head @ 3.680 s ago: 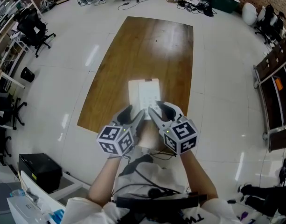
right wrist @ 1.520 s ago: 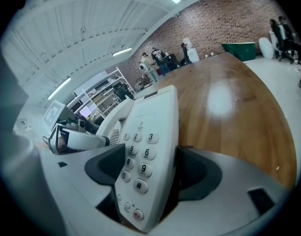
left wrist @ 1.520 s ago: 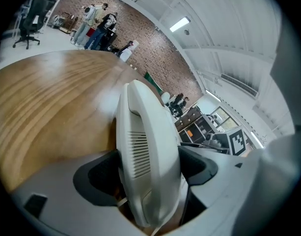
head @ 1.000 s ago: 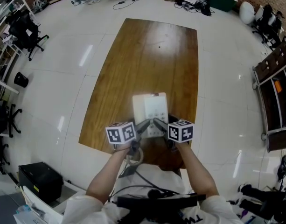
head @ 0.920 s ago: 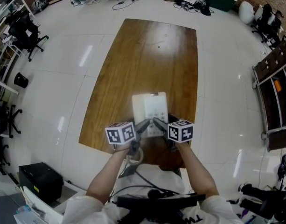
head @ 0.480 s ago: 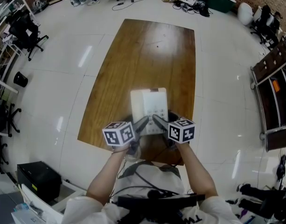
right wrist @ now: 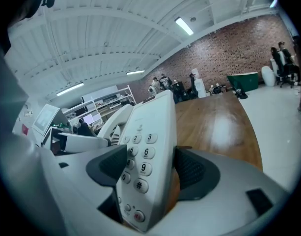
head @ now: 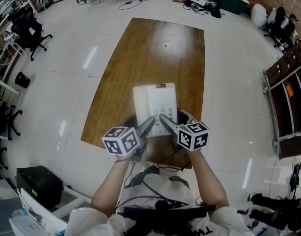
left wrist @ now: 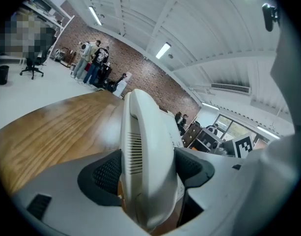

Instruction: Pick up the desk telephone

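Note:
The white desk telephone (head: 155,104) hangs in the air above the near end of the brown table (head: 155,48), held from both sides. My left gripper (head: 146,128) is shut on its handset side (left wrist: 143,156), the dark pads pressing the white shell. My right gripper (head: 166,125) is shut on the keypad side (right wrist: 148,166), where the number keys show between the jaws. In the left gripper view the right gripper's marker cube (left wrist: 243,145) shows beyond the phone.
The long wooden table stretches away under the phone. Office chairs (head: 30,31) and shelving stand at the left, a dark cabinet (head: 290,92) at the right, a black box (head: 35,183) on the floor near left. Cables (head: 155,173) trail from my hands.
Both grippers have risen together with the telephone, which has lifted off the table and looms larger in the head view. The grip on both sides stays the same.

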Demonstrator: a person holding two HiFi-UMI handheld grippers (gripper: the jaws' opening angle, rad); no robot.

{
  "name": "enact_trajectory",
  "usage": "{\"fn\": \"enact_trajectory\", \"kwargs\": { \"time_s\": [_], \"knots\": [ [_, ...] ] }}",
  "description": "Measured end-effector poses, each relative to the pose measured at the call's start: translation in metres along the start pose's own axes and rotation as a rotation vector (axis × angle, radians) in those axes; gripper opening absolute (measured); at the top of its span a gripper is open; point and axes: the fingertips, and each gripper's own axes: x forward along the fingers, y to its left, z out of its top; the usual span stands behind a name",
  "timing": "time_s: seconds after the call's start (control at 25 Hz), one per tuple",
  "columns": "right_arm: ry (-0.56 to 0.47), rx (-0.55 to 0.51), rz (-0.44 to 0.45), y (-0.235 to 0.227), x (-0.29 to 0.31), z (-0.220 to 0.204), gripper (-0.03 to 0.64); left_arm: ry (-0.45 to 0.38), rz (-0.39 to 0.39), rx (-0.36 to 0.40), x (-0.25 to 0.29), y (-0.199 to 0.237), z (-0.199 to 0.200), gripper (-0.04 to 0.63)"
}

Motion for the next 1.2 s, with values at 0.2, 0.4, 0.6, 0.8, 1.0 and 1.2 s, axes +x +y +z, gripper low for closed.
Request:
{"fn": "enact_trajectory", "kwargs": {
  "time_s": [0.2,0.4,0.6,0.8,1.0,1.2],
  "knots": [
    [-0.071,-0.040,0.010,0.016,-0.017,0.026,0.319,-0.071,-0.014,0.035,-0.016,-0.020,0.024,0.325],
    [-0.135,-0.092,0.021,0.036,-0.037,0.052,0.319,-0.145,-0.030,0.060,-0.036,-0.043,0.047,0.325],
    [-0.191,-0.133,0.018,0.048,-0.063,0.072,0.319,-0.202,-0.048,0.076,-0.052,-0.069,0.061,0.325],
    [-0.255,-0.159,0.021,0.060,-0.088,0.090,0.319,-0.251,-0.073,0.129,-0.067,-0.097,0.076,0.325],
    [-0.316,-0.196,0.031,0.075,-0.113,0.109,0.318,-0.298,-0.096,0.177,-0.084,-0.124,0.091,0.325],
    [-0.370,-0.238,0.056,0.090,-0.133,0.126,0.319,-0.349,-0.104,0.212,-0.101,-0.147,0.104,0.325]
  ]
}}
